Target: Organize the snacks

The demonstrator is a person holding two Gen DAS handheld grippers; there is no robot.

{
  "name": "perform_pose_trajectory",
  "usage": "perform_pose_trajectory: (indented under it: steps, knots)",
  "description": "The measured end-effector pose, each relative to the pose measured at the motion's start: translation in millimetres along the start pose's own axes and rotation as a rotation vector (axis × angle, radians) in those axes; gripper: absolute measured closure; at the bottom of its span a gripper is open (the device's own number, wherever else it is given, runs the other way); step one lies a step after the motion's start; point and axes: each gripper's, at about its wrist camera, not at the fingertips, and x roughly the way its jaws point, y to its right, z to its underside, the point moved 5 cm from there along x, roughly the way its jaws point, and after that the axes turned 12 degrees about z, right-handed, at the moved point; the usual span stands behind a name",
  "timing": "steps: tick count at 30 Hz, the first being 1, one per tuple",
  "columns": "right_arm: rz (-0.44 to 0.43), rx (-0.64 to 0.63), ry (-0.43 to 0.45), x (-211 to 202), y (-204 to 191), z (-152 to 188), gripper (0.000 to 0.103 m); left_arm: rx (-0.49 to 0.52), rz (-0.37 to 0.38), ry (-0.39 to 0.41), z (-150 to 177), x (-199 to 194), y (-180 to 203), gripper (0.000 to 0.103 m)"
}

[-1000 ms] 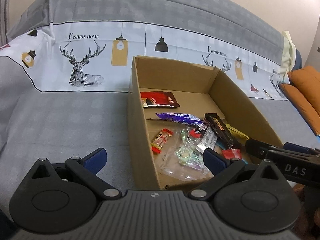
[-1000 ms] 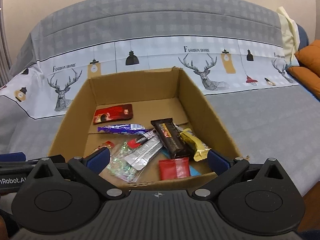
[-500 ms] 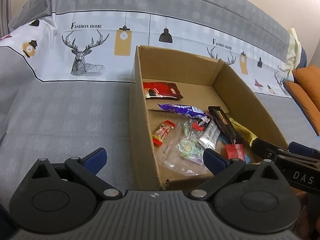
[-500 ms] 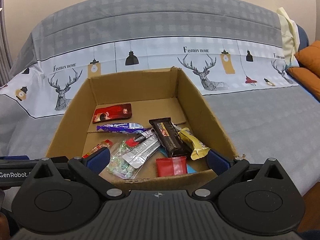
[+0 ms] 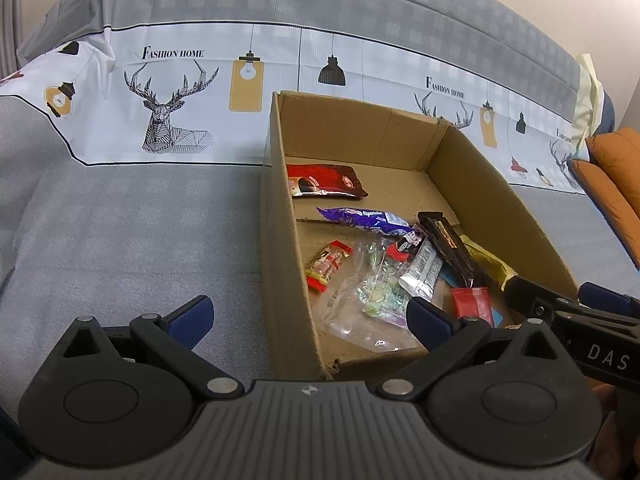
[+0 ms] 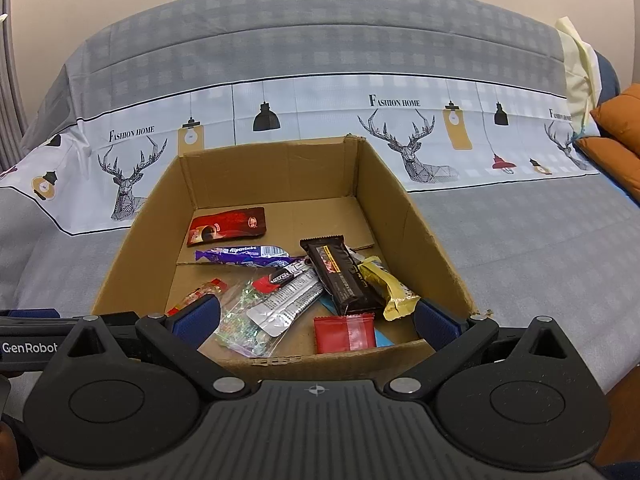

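Snacks all sit loose in the cardboard box (image 6: 424,240) on the sofa, heaped toward its near end, dark choc bar (image 6: 340,276) on top. Looks like the collecting's done. Right gripper (image 6: 316,320) hangs at the near rim, spread wide, empty. Left gripper (image 5: 308,316) straddles the box's left wall, also wide, nothing held.

Grey checked sofa cover (image 6: 520,232) with deer print, open cardboard box (image 6: 420,240) resting on it, orange cushions (image 6: 616,148) at right
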Motion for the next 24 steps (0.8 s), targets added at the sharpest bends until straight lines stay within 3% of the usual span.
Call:
perform_pose_trajectory:
  steps: [24]
  knots:
    - [0.0,-0.001,0.001,0.7,-0.4,0.0,0.0,0.006,-0.004,-0.001,-0.3,0.4,2.2,0.001]
